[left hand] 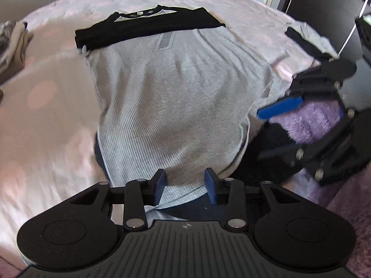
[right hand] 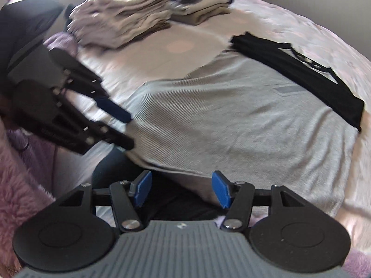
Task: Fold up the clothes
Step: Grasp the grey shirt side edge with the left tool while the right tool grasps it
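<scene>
A grey ribbed T-shirt (left hand: 174, 104) (right hand: 231, 120) lies spread flat on the bed. A folded black garment (left hand: 148, 25) (right hand: 301, 76) rests across its far end. My left gripper (left hand: 185, 185) (right hand: 126, 129) hovers open over the shirt's near hem, the cloth below its blue pads but not pinched. My right gripper (right hand: 182, 191) (left hand: 269, 132) stands open at the hem's other corner, above a dark cloth (right hand: 162, 199) that pokes out from under the shirt. Nothing is held.
The bed sheet (left hand: 46, 115) is pale with pink spots. A stack of folded clothes (right hand: 129, 20) (left hand: 11, 44) sits at the bed's far side. A purple fluffy blanket (left hand: 317, 118) (right hand: 20, 185) borders the near edge. Another grey and black garment (left hand: 308, 39) lies far right, near dark furniture (left hand: 324, 0).
</scene>
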A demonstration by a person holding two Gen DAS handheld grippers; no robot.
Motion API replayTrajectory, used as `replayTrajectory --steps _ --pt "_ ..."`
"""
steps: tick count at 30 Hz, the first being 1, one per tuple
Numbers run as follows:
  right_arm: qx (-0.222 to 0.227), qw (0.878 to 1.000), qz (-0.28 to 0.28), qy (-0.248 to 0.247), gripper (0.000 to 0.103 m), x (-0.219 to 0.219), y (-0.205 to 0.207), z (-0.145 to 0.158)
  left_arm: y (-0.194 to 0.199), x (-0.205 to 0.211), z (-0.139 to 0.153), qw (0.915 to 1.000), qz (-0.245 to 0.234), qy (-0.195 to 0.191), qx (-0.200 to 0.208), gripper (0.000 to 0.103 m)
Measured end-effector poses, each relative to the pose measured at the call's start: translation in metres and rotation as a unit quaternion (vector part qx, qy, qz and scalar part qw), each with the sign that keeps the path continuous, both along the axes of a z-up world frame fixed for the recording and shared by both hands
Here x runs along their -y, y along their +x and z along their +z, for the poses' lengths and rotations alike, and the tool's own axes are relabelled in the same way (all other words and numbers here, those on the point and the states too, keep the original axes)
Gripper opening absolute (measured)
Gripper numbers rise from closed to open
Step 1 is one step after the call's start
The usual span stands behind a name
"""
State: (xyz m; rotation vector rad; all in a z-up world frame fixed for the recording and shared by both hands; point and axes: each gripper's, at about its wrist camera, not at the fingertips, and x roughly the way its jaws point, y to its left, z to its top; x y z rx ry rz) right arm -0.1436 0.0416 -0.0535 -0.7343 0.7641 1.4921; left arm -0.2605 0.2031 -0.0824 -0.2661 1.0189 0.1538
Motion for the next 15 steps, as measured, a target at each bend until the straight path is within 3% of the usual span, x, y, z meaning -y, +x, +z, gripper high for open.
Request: replayTrajectory --steps 5,15 --pt "0.002 1.000 0.018 -0.008 0.061 -0.004 -0.002 -0.001 -0.002 -0.005 -0.003 0.9996 0.002 -0.027 0.000 0.033" --pt "0.040 0.998 0.051 -0.019 0.061 -0.003 -0.012 -0.005 0.000 -0.005 -0.004 0.9994 -0.010 -0.034 0.001 0.029"
